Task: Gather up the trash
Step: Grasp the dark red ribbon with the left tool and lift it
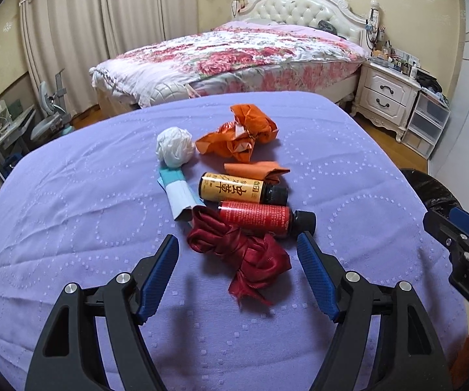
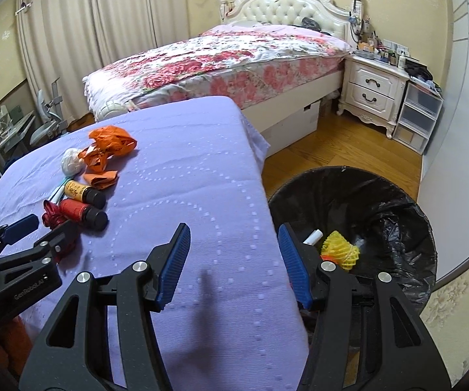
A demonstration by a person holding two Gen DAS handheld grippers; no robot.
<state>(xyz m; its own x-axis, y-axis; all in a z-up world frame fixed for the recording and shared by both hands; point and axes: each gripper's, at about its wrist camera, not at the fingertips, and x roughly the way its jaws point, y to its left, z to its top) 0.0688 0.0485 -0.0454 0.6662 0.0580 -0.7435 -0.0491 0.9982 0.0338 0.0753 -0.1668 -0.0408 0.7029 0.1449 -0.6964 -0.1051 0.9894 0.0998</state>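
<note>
Red bottle (image 1: 254, 216) lies sideways, cap pointing right.

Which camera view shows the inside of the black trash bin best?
The right wrist view: the trash bin opens toward the camera, showing a yellow net inside. The left wrist view shows only its rim at the right edge.

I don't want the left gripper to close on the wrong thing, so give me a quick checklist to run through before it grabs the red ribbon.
1. Left gripper open: ok.
2. Red ribbon between its fingers: ok.
3. Red bottle clear of the grab: not ok, it touches the ribbon's far edge.
4. Right gripper open and holding nothing: ok.
5. Trash bin open, with room: ok, it holds only a yellow foam net and a white tube.
6. Fingers low enough to pinch: cannot tell.
</note>
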